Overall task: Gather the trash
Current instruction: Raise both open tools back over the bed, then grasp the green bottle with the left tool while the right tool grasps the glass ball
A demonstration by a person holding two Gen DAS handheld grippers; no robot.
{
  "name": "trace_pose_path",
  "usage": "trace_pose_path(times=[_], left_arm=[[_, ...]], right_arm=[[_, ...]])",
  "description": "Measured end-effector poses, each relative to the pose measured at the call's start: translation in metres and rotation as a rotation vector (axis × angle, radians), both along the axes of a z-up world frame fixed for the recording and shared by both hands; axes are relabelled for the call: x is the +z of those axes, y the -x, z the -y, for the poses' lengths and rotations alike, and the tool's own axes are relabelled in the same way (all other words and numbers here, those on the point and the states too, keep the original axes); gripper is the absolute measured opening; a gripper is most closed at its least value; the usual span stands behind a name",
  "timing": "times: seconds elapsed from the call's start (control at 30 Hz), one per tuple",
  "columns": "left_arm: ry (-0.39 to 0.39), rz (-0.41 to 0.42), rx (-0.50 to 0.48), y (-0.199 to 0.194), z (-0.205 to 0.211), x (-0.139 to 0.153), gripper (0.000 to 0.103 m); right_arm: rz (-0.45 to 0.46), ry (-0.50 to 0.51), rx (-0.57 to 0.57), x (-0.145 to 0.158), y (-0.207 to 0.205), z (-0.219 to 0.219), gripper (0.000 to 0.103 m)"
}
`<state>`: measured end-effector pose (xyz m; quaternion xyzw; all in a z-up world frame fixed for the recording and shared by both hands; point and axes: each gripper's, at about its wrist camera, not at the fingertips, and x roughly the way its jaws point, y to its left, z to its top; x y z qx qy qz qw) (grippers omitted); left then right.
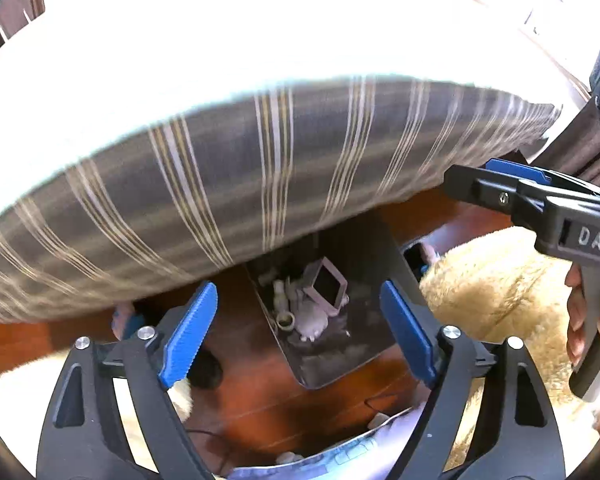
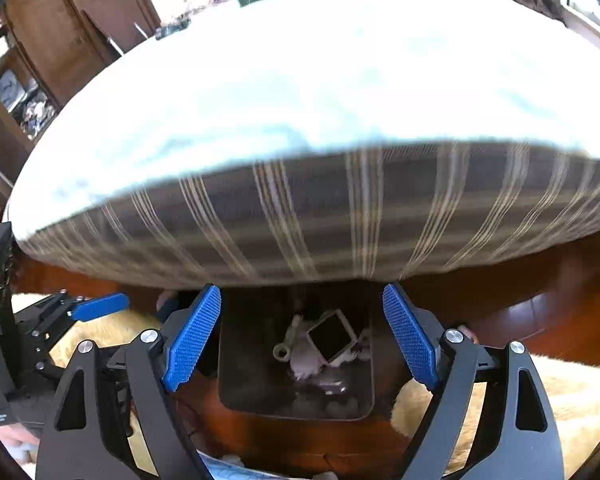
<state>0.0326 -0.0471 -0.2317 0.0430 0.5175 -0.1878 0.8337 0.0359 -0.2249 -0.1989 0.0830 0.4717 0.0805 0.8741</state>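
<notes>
A dark rectangular trash bin (image 1: 360, 344) (image 2: 244, 384) stands on the wood floor, partly under the bed's edge. Inside it lie a small empty carton (image 1: 326, 286) (image 2: 332, 338), crumpled white tissue (image 1: 312, 322) (image 2: 306, 362) and a pale tube-like piece (image 1: 282, 312) (image 2: 286, 344). My left gripper (image 1: 298, 332) is open and empty, above the bin. My right gripper (image 2: 300, 336) is open and empty, also above the bin; it shows at the right of the left wrist view (image 1: 496, 184). The left gripper shows at the left of the right wrist view (image 2: 96, 306).
A bed with a white sheet (image 2: 320, 80) and a grey striped side (image 1: 240, 176) (image 2: 340, 208) overhangs the bin. A cream fluffy rug (image 1: 500, 280) (image 2: 560, 392) lies on the red-brown wood floor (image 1: 260, 396). Wooden shelves (image 2: 28, 92) stand far left. A thin cable (image 1: 380, 400) lies on the floor.
</notes>
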Motion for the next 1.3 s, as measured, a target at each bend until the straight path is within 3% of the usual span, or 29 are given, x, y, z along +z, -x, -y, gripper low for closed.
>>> trace_pose_path(times=[0.3, 0.7, 1.07, 1.3], left_arm=[[0.035, 0.174, 0.012, -0.019, -0.016, 0.080, 0.084], [0.017, 0.248, 0.010, -0.092, 0.011, 0.111, 0.084], [0.058, 0.268, 0.035, -0.174, 0.036, 0.127, 0.084], [0.072, 0.251, 0.051, -0.222, 0.060, 0.125, 0.084]], right_arm=[[0.184, 0.026, -0.046, 0.071, -0.019, 0.026, 0.093], [0.222, 0.079, -0.081, 0.092, -0.101, 0.058, 0.093], [0.271, 0.097, -0.089, 0.111, -0.178, 0.063, 0.092], [0.251, 0.074, -0.095, 0.106, -0.220, 0.067, 0.071]])
